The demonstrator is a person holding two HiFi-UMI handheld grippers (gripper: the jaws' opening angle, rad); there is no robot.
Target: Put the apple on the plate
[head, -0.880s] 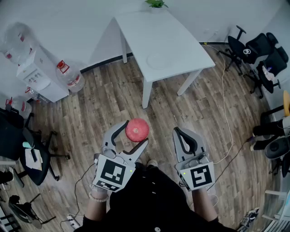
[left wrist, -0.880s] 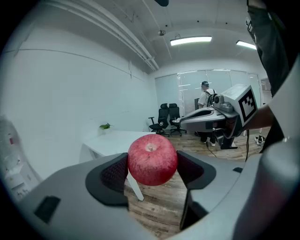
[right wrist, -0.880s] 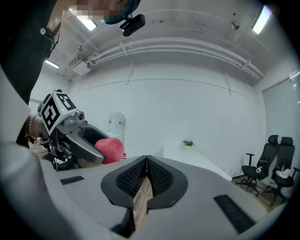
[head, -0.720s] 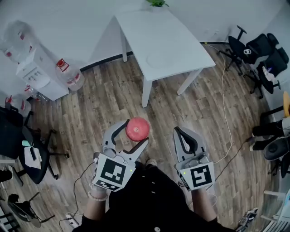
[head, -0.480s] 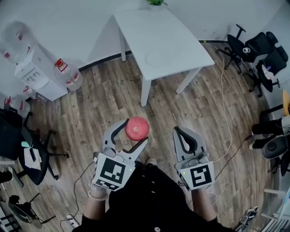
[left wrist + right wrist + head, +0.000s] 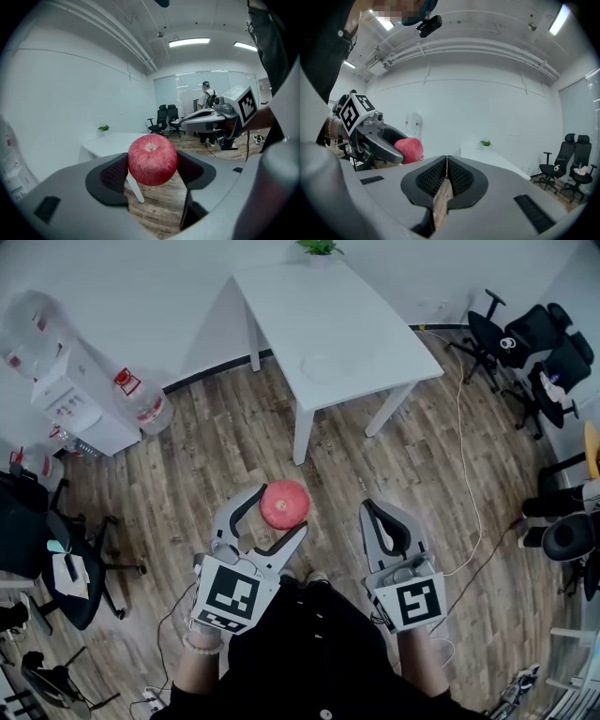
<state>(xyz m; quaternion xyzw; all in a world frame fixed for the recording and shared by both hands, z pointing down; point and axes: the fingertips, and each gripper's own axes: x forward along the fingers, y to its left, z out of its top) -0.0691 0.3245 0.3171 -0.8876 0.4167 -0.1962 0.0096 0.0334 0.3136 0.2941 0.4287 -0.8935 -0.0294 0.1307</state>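
The white surface (image 6: 361, 310) stands across the wood floor (image 6: 225, 446), well apart from the person. The left gripper (image 6: 277, 514) has its jaws wide and pressed on both sides of a red apple (image 6: 284, 503), held above the floor. The right gripper (image 6: 372, 512) beside it is empty, jaws pressed together. A pale plate (image 6: 328, 365) sits on the surface.

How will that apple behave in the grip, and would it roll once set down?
The apple is round, so it would probably roll on the table if released carelessly. It looks firm: the left hand-held gripper pinches it between textured pads with no visible denting. Its smooth skin may be slippery, though the texture likely helps.
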